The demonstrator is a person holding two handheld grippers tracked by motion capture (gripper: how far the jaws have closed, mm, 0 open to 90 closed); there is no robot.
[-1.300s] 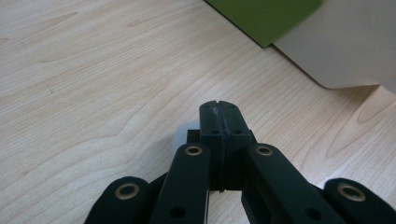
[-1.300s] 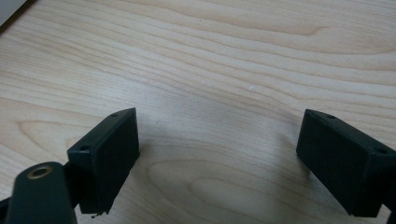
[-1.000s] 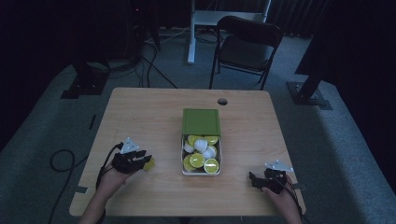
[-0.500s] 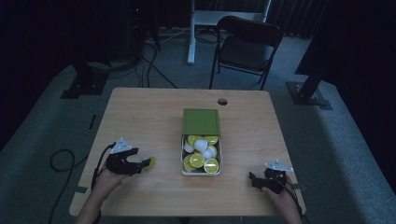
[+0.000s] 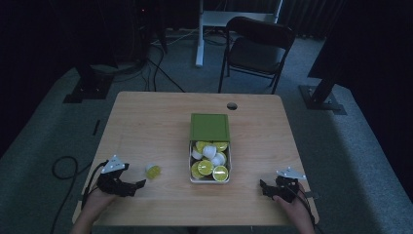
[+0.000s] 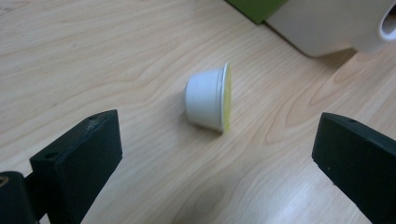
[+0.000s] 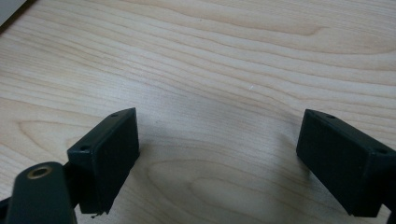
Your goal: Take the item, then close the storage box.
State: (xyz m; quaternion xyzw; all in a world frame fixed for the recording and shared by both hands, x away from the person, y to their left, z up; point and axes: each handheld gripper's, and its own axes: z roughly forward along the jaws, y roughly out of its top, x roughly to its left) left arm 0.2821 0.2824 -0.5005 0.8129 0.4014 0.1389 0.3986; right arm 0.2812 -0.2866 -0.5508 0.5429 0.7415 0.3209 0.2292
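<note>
Capsule [image 6: 208, 99] on side, yellow lid edge-on; left claw [image 6: 219, 154] just opened, clear.

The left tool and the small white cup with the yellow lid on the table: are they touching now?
Apart. In the left gripper view, the cup lies on its side on bare wood, ahead of the left tool, whose jaws have just opened wide.

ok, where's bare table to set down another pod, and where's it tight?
Free: the wide wooden table strip left of the green-lidded white box, and the strip right of it toward the right hand-held gripper. Tight: between the left hand-held gripper and the box, where the white yellow-lidded pod lies tipped.
</note>
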